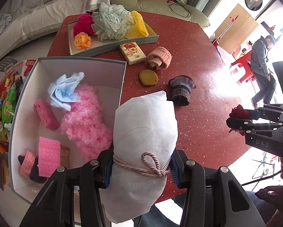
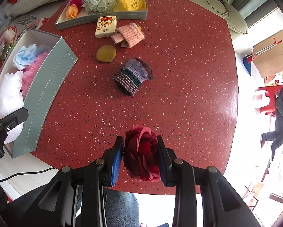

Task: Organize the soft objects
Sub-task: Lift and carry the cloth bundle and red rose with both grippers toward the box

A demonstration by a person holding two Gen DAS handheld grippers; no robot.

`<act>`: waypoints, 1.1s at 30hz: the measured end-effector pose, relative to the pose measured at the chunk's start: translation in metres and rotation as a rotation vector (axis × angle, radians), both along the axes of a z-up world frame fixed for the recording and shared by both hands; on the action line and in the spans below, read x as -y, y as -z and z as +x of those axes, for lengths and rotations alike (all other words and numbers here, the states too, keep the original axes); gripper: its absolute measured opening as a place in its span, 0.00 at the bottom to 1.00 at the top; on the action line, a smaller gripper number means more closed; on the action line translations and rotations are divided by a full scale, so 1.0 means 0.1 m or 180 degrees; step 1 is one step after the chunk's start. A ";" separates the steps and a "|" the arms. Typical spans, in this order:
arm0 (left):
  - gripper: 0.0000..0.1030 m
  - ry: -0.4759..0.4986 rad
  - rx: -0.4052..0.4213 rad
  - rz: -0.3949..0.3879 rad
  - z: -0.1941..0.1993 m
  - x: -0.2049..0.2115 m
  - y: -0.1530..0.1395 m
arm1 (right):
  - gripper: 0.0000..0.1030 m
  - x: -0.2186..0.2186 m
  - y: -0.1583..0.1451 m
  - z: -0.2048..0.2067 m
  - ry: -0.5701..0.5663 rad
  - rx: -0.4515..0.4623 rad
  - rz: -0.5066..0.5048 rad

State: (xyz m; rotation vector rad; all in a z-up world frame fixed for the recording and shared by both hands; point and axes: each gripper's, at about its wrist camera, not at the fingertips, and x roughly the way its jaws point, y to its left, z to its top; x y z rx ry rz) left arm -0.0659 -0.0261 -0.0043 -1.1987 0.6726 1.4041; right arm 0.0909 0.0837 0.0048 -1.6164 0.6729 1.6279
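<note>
My left gripper (image 1: pixel 139 167) is shut on a white cloth bundle (image 1: pixel 145 132) tied with a pink cord, held above the near right corner of the deep grey box (image 1: pixel 81 61). In the right wrist view the bundle (image 2: pixel 8 96) hangs over that box (image 2: pixel 47 92). My right gripper (image 2: pixel 140 157) is shut on a dark red fabric rose (image 2: pixel 141 153) above the red table (image 2: pixel 179 94); it shows at the right edge of the left wrist view (image 1: pixel 236 121). The box holds a pink fluffy item (image 1: pixel 84 124), pink sponges (image 1: pixel 46 117) and a blue tissue (image 1: pixel 66 89).
A shallow grey tray (image 2: pixel 101 17) at the back holds a mint pouf, a yellow knit, a magenta item and an orange flower. Loose on the table lie a tissue pack (image 2: pixel 105 26), a pink knit roll (image 2: pixel 129 35), an olive pad (image 2: pixel 106 53) and a striped knit piece (image 2: pixel 134 76). A person stands at far right.
</note>
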 end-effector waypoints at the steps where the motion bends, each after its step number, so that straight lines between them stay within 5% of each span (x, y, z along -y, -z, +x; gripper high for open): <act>1: 0.47 -0.0031 -0.0001 0.0001 -0.03 0.02 0.00 | 0.35 0.01 0.00 -0.03 -0.0021 -0.0003 0.0001; 33: 0.47 -0.0678 0.0061 0.0018 -0.76 0.50 0.08 | 0.35 0.25 0.04 -0.93 -0.0641 0.0038 -0.0001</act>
